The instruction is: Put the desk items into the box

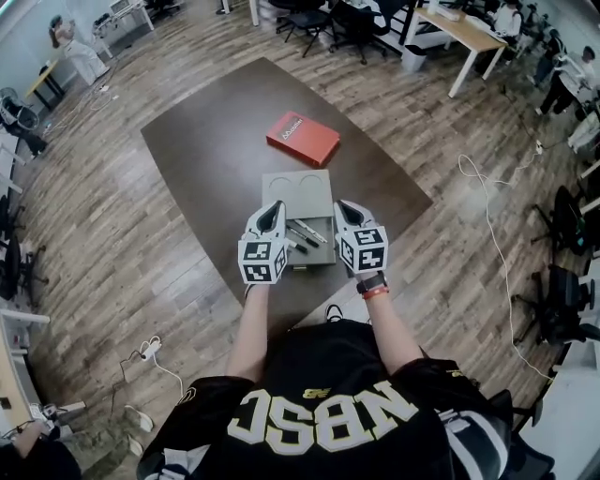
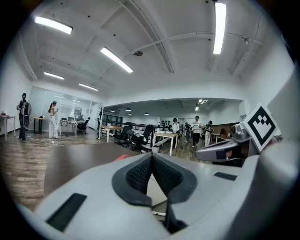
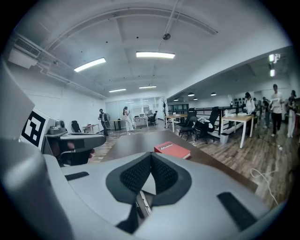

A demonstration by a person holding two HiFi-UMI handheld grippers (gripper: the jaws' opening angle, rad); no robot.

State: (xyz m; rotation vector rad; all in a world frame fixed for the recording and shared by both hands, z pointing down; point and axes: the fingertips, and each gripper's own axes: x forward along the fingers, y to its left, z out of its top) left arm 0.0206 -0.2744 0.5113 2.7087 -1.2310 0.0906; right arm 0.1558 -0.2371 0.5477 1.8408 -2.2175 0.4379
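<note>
A grey box (image 1: pixel 298 192) lies open on the dark table (image 1: pixel 206 141), with two round recesses at its far end. Pens (image 1: pixel 305 234) lie in its near compartment. Beyond it sits a red book (image 1: pixel 302 138), also visible past the right jaws (image 3: pixel 172 149). My left gripper (image 1: pixel 274 208) and right gripper (image 1: pixel 345 208) hover side by side over the box's near end. Both are shut with nothing between the pads. In the right gripper view a pen (image 3: pixel 143 204) shows just below the closed jaws. A bare part of the box (image 2: pixel 157 187) shows under the left jaws.
The table's near edge (image 1: pixel 281 309) is close to the person's body. A white cable (image 1: pixel 497 234) trails over the wood floor at right, and a power strip (image 1: pixel 150 349) lies at lower left. Office chairs (image 1: pixel 319 19) and desks (image 1: pixel 464 33) stand further off.
</note>
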